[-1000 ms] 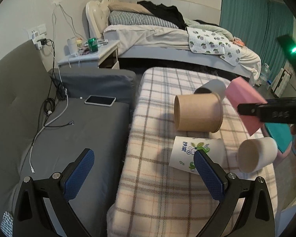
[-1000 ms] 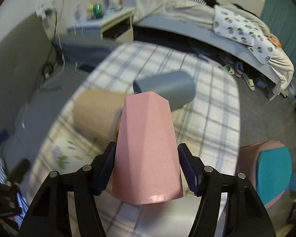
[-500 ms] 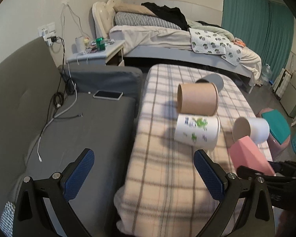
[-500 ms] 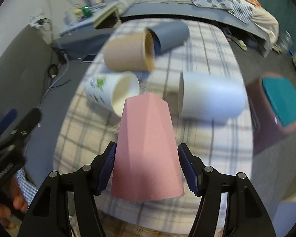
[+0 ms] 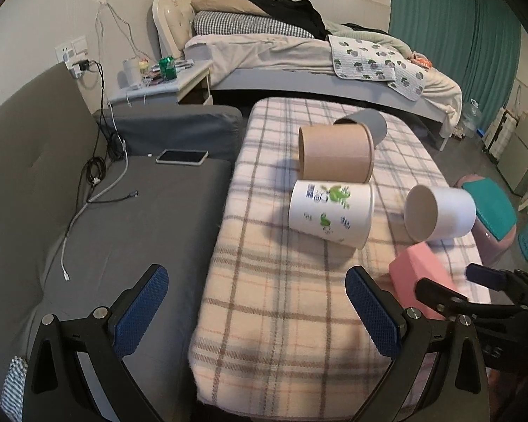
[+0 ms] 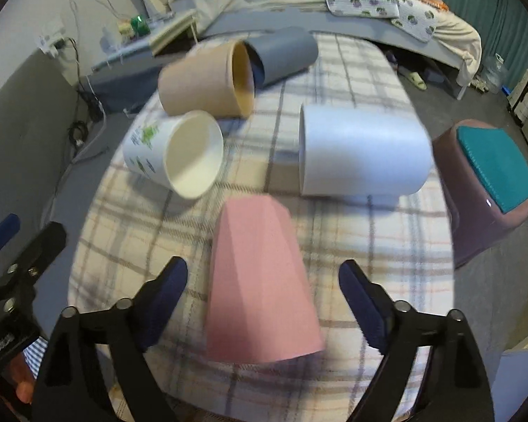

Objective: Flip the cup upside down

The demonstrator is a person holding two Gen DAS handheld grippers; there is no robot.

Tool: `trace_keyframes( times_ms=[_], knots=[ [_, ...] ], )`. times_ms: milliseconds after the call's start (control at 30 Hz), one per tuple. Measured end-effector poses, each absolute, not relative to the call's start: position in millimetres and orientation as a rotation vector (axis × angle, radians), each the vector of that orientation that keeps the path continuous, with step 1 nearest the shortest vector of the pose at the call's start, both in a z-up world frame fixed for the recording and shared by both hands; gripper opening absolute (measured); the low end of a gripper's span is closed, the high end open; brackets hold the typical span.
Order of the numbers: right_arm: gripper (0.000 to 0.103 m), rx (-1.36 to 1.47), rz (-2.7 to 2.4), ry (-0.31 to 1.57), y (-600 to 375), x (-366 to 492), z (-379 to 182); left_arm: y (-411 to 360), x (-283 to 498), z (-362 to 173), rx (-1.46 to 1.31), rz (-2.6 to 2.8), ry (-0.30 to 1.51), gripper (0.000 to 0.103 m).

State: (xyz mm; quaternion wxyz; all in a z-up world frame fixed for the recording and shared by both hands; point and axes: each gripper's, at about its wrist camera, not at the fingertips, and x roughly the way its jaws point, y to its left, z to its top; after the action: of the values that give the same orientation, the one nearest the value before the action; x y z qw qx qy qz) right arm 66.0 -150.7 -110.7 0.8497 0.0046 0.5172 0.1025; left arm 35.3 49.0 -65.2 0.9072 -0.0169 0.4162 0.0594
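The pink faceted cup stands mouth-down on the plaid blanket, narrow base up, between the spread fingers of the right hand-held gripper; gaps show on both sides, so neither pad touches the pink faceted cup. In the left wrist view the pink faceted cup sits near the blanket's near right corner, with the right hand-held gripper's black frame just in front of it. Beyond the pink faceted cup, a plain white cup lies on its side to the right and a printed paper cup lies on its side to the left. Farther off, a brown paper cup lies with a grey cup touching its rim. The left hand-held gripper hangs open over the blanket's left edge, well apart from the pink faceted cup, holding nothing.
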Motion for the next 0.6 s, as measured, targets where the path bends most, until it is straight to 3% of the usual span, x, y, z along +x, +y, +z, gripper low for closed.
trace_keyframes(
  times_ms=[267,600],
  knots=[
    [0.091,-0.128,0.148,0.889,-189.2,43.1,-54.3,2.4,50.5,-34.7,-0.016,0.096,0.846,0.103],
    [0.091,-0.074,0.062,0.878,-264.9,46.0,-64.2,-73.4,81.5,-81.1,0.011,0.032,1.03,0.103]
  ],
)
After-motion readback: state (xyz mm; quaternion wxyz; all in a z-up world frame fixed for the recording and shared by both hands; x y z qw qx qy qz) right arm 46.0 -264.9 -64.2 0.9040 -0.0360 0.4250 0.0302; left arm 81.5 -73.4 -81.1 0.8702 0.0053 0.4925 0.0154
